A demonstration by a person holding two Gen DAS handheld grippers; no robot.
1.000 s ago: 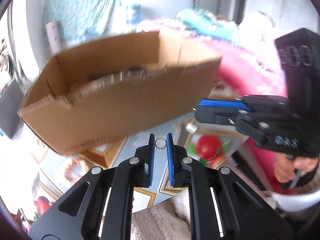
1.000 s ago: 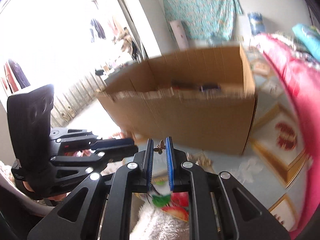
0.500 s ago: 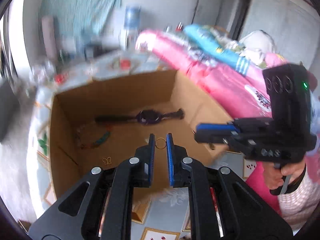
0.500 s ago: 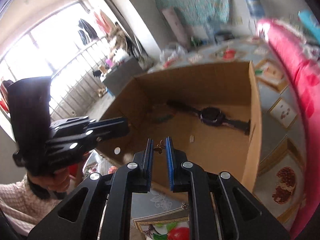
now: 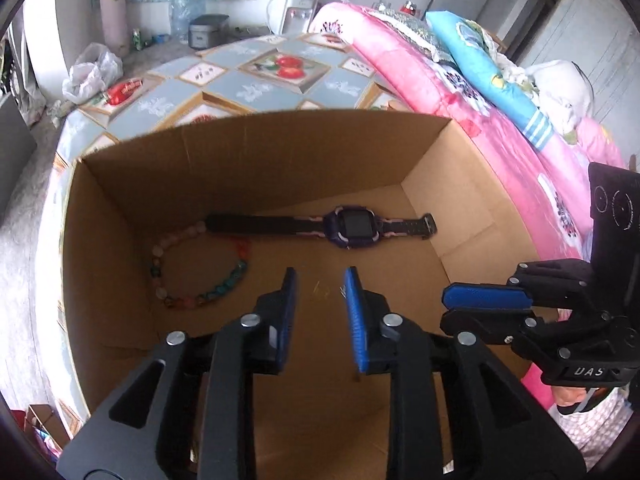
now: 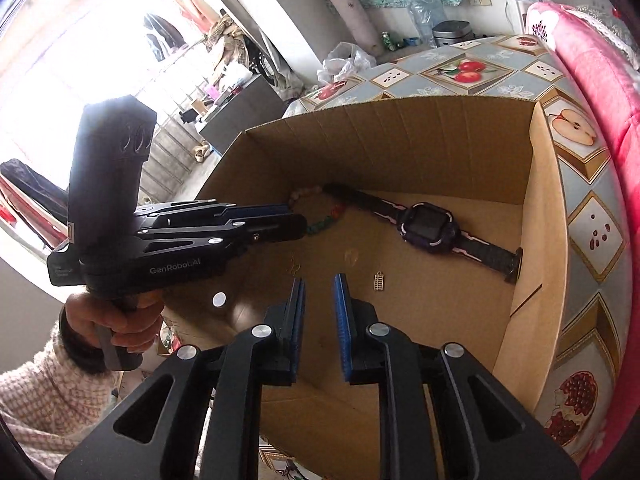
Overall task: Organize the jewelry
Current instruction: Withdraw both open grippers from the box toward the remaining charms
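both grippers hang over an open cardboard box (image 5: 248,168) that sits on a fruit-patterned tablecloth (image 5: 256,88). left gripper (image 5: 320,284) points down into the box, jaws opening, nothing between the blue pads; right gripper (image 6: 319,284) likewise, jaws opening, gap empty. ahead of the left gripper a purple watch (image 5: 352,226) lies flat across the box floor, strap ends running toward both side walls, close under the far wall. ahead and to the left of that tool, a beaded bracelet (image 5: 196,268) lies in a loop near the left wall, its top touching or just beside the watch strap; cannot tell which. in the right wrist view a small gold ladder-shaped charm (image 6: 379,281) rests on the floor just ahead-right of the right gripper, and a faint gold piece (image 6: 295,266) lies just ahead-left; its shape is too small to tell. a thin ring shape (image 6: 351,257) shows faintly straight ahead. bare cardboard floor lies directly under and between the two tools, the widest free patch. box walls stand upright on all sides; the right wall's rim (image 6: 548,216) is near the right gripper's side, with a slit cut low in it. a hand (image 6: 116,320) in a knit sleeve (image 6: 44,392) grips the left tool's handle. a pink quilt (image 5: 460,80) runs beyond the box's right edge.
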